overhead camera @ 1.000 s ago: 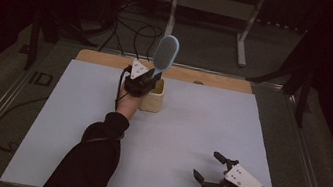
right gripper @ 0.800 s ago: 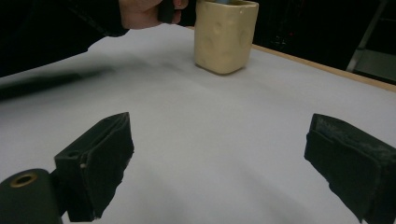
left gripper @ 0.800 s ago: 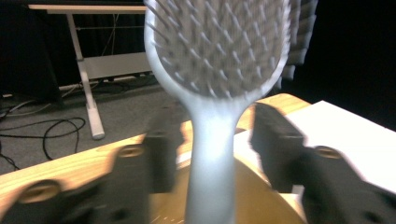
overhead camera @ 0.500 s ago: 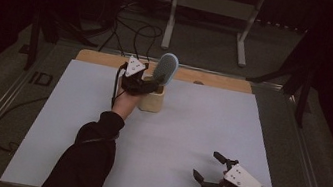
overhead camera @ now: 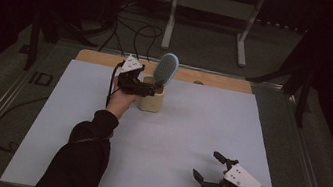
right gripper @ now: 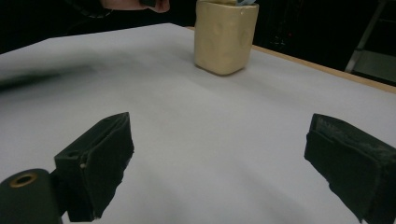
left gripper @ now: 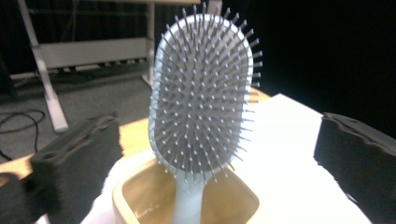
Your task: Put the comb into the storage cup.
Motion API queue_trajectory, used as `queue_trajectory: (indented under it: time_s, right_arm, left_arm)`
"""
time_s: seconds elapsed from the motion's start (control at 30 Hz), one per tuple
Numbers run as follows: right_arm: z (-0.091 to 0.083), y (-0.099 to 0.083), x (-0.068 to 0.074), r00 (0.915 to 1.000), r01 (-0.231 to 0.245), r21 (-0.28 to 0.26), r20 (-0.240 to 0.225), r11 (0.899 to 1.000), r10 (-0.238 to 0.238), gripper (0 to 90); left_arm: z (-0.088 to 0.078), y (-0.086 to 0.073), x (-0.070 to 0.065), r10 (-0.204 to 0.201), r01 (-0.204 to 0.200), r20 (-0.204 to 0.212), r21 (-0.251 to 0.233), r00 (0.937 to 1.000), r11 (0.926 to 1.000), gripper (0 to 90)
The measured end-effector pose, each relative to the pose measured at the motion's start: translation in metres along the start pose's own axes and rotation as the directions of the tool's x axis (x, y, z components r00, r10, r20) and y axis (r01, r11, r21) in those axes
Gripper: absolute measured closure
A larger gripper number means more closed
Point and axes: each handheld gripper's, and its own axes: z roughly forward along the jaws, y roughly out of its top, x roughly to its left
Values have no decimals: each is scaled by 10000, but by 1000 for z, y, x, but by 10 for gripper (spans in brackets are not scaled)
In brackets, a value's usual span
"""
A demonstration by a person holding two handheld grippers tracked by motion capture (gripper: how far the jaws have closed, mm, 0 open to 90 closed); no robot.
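Between our left gripper [left gripper: 205, 154] jaws, just opened wide: hairbrush [left gripper: 203, 93] standing handle-down in holder [left gripper: 187, 203], released, drop-off looks done; right gripper [right gripper: 219, 168] open, empty, idle

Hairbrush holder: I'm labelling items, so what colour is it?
Pale cream-yellow holder, best seen in the right gripper view.

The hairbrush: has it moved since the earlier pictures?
Yes. The hairbrush has sunk lower into the cup and now stands there, leaning right, released.
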Motion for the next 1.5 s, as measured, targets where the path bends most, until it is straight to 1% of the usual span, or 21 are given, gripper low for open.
queue_trajectory:
  time_s: [0.03,0.1,0.13,0.2,0.23,0.4,0.43,0.57,0.63,0.7,0.73,0.77,0.8,0.9,1.0,1.03,1.1,1.17,1.23,1.33,1.5]
  right_arm:
    - [0,0,0,10000,-17,31,4,10000,17,76]
    - [0,0,0,10000,-42,21,-19,10000,42,75]
    - [0,0,0,10000,-18,8,11,10000,18,75]
    - [0,0,0,10000,-30,15,11,10000,30,76]
    - [0,0,0,10000,-46,55,17,10000,46,76]
    - [1,-1,0,10000,7,44,11,10000,-7,76]
    - [1,-1,0,10000,-34,65,11,10000,34,76]
    - [0,-1,0,10000,-35,68,29,10000,35,76]
    - [0,-1,-1,10000,-68,51,11,10000,67,75]
    - [0,-1,0,10000,-54,70,13,10000,54,76]
    - [1,0,0,10000,-30,60,-11,10000,30,76]
    - [1,0,0,10000,-8,66,-21,10000,8,76]
    - [1,0,0,10000,1,71,-13,10000,-1,76]
    - [0,0,0,10000,-8,76,6,10000,8,76]
    - [0,-1,-1,10000,-49,70,22,10000,49,75]
    - [0,-1,-1,10000,-85,54,23,9999,85,76]
    - [0,0,0,10000,-13,-7,41,10000,13,76]
    - [1,0,1,10000,-7,96,32,10000,7,76]
    - [0,0,0,10000,-55,108,-5,9999,55,75]
    - [1,0,0,10000,-10,146,-14,9999,10,75]
    - [0,1,0,10000,-49,106,-46,9999,50,76]
  left_arm:
    - [0,0,0,-6,6,133,27,9999,10000,1]
    - [-2,1,-1,75,-75,96,30,9999,10000,0]
    - [-2,1,0,89,-90,232,71,9997,9999,0]
    - [-2,1,-1,232,-238,282,185,9993,9995,0]
    - [-2,2,-1,246,-256,395,255,9989,9993,0]
    - [-5,3,1,286,-314,539,517,9981,9982,0]
    - [-6,3,1,299,-327,560,496,9980,9982,0]
    - [-9,5,2,327,-396,927,735,9952,9965,0]
    - [-9,6,3,123,-268,1352,1062,9907,9940,0]
    - [-11,6,2,269,-420,1307,1143,9911,9926,0]
    - [-11,5,2,290,-456,1390,1180,9899,9920,0]
    - [-12,6,2,311,-478,1327,1243,9907,9911,0]
    - [-14,6,2,386,-537,1247,1200,9914,9913,0]
    - [-18,7,2,386,-518,1185,1102,9922,9926,0]
    - [-23,9,3,411,-549,1231,1113,9915,9923,0]
    - [-25,10,3,481,-618,1197,1128,9916,9917,0]
    - [-28,10,3,525,-659,1229,1083,9910,9919,0]
    - [-33,10,3,671,-804,1160,1142,9910,9902,0]
    - [-37,9,2,713,-840,1124,1128,9911,9901,0]
    - [-42,8,2,833,-977,1189,1204,9894,9879,0]
    - [-53,5,3,768,-916,1272,1148,9889,9892,0]
